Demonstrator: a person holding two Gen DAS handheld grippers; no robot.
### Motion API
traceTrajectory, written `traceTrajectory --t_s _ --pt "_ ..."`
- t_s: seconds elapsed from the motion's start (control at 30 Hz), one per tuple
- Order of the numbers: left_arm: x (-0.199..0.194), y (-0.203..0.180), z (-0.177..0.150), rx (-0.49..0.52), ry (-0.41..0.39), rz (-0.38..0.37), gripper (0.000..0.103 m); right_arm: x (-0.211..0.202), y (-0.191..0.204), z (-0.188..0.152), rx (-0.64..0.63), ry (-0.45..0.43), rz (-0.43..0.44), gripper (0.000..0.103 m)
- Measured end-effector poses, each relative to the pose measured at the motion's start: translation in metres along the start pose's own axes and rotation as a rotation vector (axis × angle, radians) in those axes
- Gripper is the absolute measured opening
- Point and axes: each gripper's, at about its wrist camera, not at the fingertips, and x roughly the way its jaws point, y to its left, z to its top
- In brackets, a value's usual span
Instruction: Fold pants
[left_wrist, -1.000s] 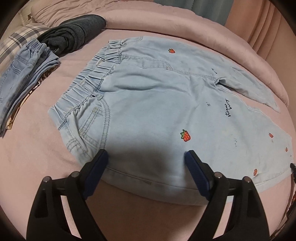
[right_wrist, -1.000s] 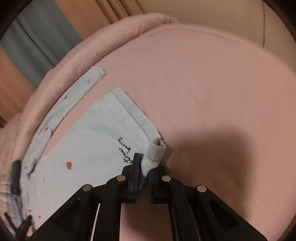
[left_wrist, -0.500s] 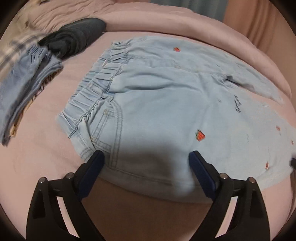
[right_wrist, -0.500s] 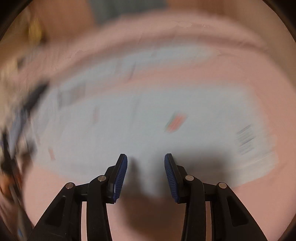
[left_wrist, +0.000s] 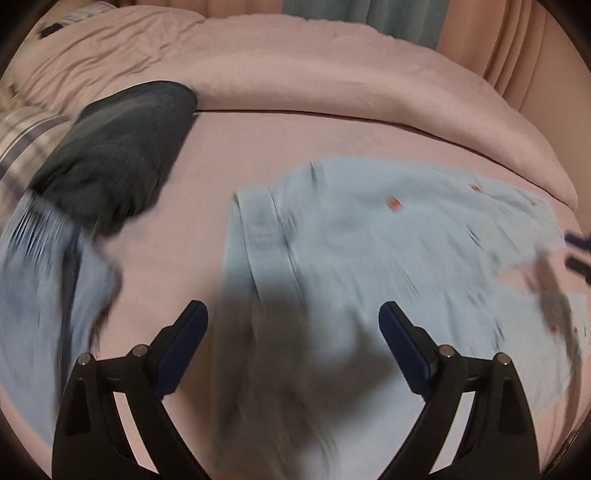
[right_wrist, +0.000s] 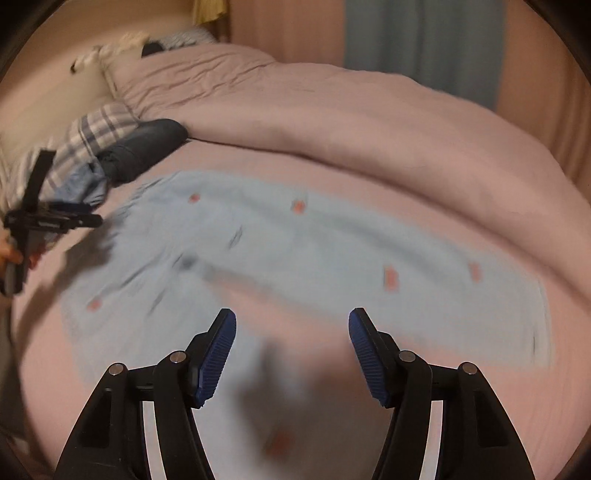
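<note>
Two claws are hovering empty over the bed as we are working through the fold: the left claw (left_wrist: 293, 323) is standing spread wide above the waistband end of the pants (left_wrist: 369, 266), and the right claw (right_wrist: 291, 334) is spread too, its jaws having just been opening with nothing between them. The pale blue pants (right_wrist: 295, 236), dotted with small red motifs, are lying flat across the middle of the pink bed (right_wrist: 369, 155), their length running along the rolled duvet (right_wrist: 369, 110) at the far edge. Toward the head-end corner, a dark folded garment (left_wrist: 118, 147) and other folded denim (left_wrist: 33, 280) are sitting well apart from them. We are judging the cloth to be light, soft and limp, likely to sag and crease rather than hold a shape, so we are favouring thicker seams for a grip: the elastic waistband corner for one claw, the stitched leg hem for the other. Motion blur is hiding finer detail.
</note>
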Motion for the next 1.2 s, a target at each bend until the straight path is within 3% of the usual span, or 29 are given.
traceTrajectory --t_s 0.13,0.23,0.4,0.5,0.53,0.57,0.6,0.63,0.73,0.83,0.93,1.0,1.03,1.1,1.13,1.17,1.2 --pt "0.028 0.017 0.046 0.001 0.021 -0.012 0.092 0.041 -0.02 0.042 0.002 0.04 -0.017 0.064" --pt "0.046 0.031 0.066 -0.016 0.051 -0.088 0.092 0.07 -0.034 0.067 -0.003 0.074 0.028 0.064" --pt "0.072 0.035 0.069 0.01 0.131 -0.143 0.087 0.098 -0.028 0.071 -0.055 0.136 0.13 0.064" --pt "0.082 0.032 0.068 0.03 0.146 -0.16 0.076 0.121 -0.023 0.077 -0.104 0.188 0.13 0.064" --pt "0.084 0.032 0.069 0.041 0.147 -0.155 0.071 0.127 -0.019 0.077 -0.128 0.209 0.106 0.053" --pt "0.081 0.029 0.067 0.072 0.128 -0.125 0.051 0.131 -0.016 0.074 -0.159 0.226 0.082 0.028" --pt "0.079 0.028 0.066 0.087 0.124 -0.127 0.046 0.129 -0.008 0.073 -0.202 0.21 0.056 0.009" --pt "0.075 0.028 0.065 0.091 0.118 -0.14 0.043 0.125 -0.002 0.074 -0.23 0.187 0.058 0.002" --pt "0.067 0.025 0.064 0.116 0.093 -0.13 0.042 0.114 0.004 0.078 -0.286 0.167 0.0 0.002" --pt "0.072 0.016 0.064 0.134 0.094 -0.079 0.043 0.11 -0.008 0.089 -0.226 0.124 -0.048 0.001" --pt "0.08 0.021 0.068 0.071 0.111 -0.075 0.052 0.13 -0.004 0.082 -0.256 0.215 -0.099 0.001" --pt "0.073 0.023 0.068 0.063 0.116 -0.073 0.061 0.125 -0.004 0.084 -0.245 0.205 -0.106 0.001" --pt "0.065 0.024 0.066 0.078 0.102 -0.045 0.069 0.117 -0.008 0.088 -0.224 0.198 -0.057 0.005" --pt "0.053 0.025 0.063 0.111 0.065 -0.035 0.077 0.102 -0.012 0.094 -0.21 0.173 0.023 0.03" --pt "0.05 0.026 0.063 0.107 0.055 -0.058 0.079 0.097 -0.015 0.096 -0.211 0.161 0.039 0.053" --pt "0.05 0.027 0.064 0.096 0.054 -0.08 0.081 0.093 -0.017 0.096 -0.212 0.152 0.053 0.071" --pt "0.053 0.026 0.066 0.079 0.056 -0.102 0.081 0.093 -0.02 0.095 -0.212 0.153 0.063 0.073"
